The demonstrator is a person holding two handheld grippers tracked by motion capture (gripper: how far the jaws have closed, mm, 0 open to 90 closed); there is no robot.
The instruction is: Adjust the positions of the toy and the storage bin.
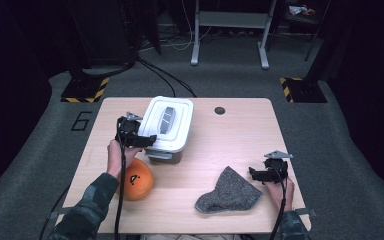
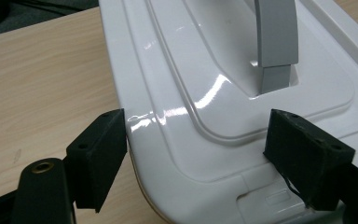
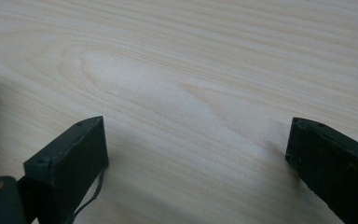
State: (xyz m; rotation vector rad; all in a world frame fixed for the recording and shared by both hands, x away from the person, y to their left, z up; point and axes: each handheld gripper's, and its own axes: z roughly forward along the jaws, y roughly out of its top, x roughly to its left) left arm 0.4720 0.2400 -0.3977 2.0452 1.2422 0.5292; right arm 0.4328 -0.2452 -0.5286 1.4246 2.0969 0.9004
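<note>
A white lidded box (image 1: 167,125) with a grey handle (image 1: 168,119) stands on the wooden table (image 1: 230,140), left of centre. My left gripper (image 1: 147,140) is at the box's near left corner. In the left gripper view the jaws (image 2: 196,135) stand wide apart over that corner of the glossy lid (image 2: 191,93). One pad (image 2: 102,154) sits at the lid's rim and the other pad (image 2: 303,154) hangs over the lid top; I see no squeeze. My right gripper (image 1: 254,173) rests open at the near right, with bare wood (image 3: 191,93) between its jaws (image 3: 196,140).
An orange ball (image 1: 136,179) with a black mark lies near the front left, just beside the left forearm. A grey knitted cloth (image 1: 228,192) lies left of the right gripper. A dark round hole (image 1: 220,110) sits at the table's far edge.
</note>
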